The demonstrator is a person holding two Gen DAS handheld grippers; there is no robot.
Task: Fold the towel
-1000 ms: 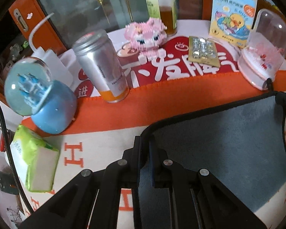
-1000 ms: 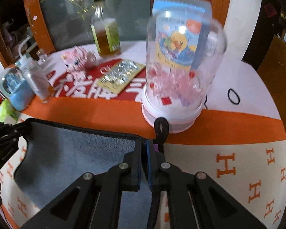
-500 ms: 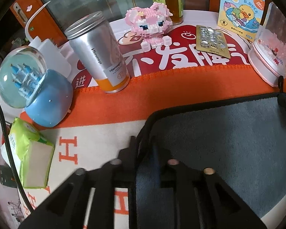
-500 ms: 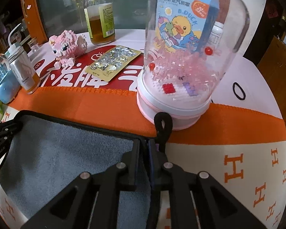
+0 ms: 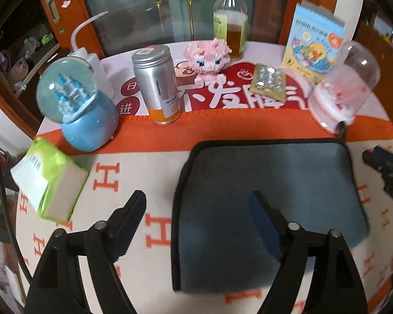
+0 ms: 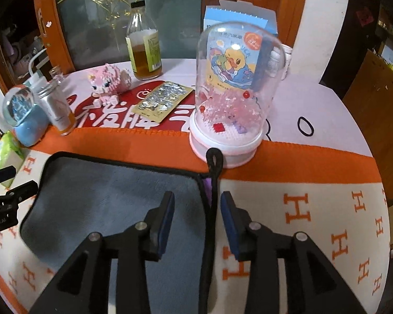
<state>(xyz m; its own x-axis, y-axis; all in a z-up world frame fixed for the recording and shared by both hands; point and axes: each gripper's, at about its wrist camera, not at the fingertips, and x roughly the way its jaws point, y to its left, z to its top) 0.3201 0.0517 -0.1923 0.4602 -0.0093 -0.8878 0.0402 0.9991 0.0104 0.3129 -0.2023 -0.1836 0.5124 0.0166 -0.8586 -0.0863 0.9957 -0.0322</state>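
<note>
Towel (image 5: 269, 183) lies flat on the cloth (image 5: 149, 167), gray with a black rim. It looks folded once, so one fold seems done, though I cannot see the layers to be sure. It sits in the near half of the round table, in front of the toys.

Left gripper (image 5: 199, 204) hangs above the towel's left edge with its fingers wide apart, holding nothing. Right gripper (image 6: 197, 204) hangs above the right edge, fingers apart too, with the rim and the hang loop (image 6: 214, 158) running between them.

I think this is the gap between folds. Next, each gripper needs to pinch a corner or an edge, lift it and lay it over the other side, so the rims match.

The dome (image 6: 233, 94) stands right at the far right corner, touching the loop, so a lift there could bump it. The can (image 5: 157, 85) and snow globe (image 5: 76, 104) stand well back.

The towel's near edge is hidden under the grippers. The left view is blurry.
</note>
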